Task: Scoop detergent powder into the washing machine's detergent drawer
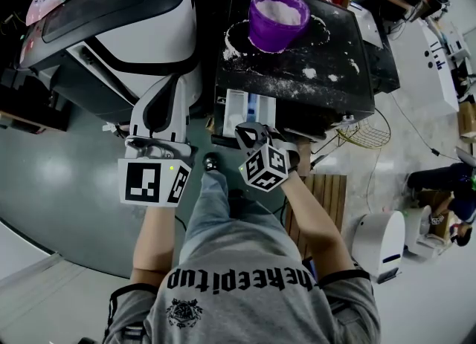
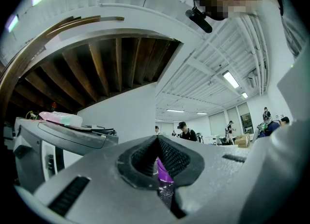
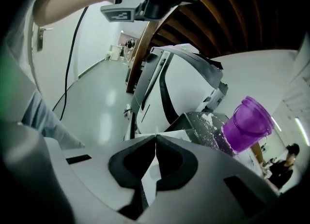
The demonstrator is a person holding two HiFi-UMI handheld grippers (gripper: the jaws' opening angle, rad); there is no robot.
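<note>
Detergent drawer (image 1: 238,105) partly hidden behind right hand-held gripper (image 1: 255,134); purple sliver (image 2: 162,170) in left jaw gap unidentifiable.

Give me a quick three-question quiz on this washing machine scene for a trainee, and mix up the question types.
1. True or false: the purple tub stands on the floor.
2. What sits between the jaws of the left gripper? A) nothing B) a purple item C) a white cloth
3. Fill in the blank: the spilled white powder lies on the ____ of the dark machine.

Key: 1 false, it stands on top of the dark machine; 2 B; 3 top.
</note>
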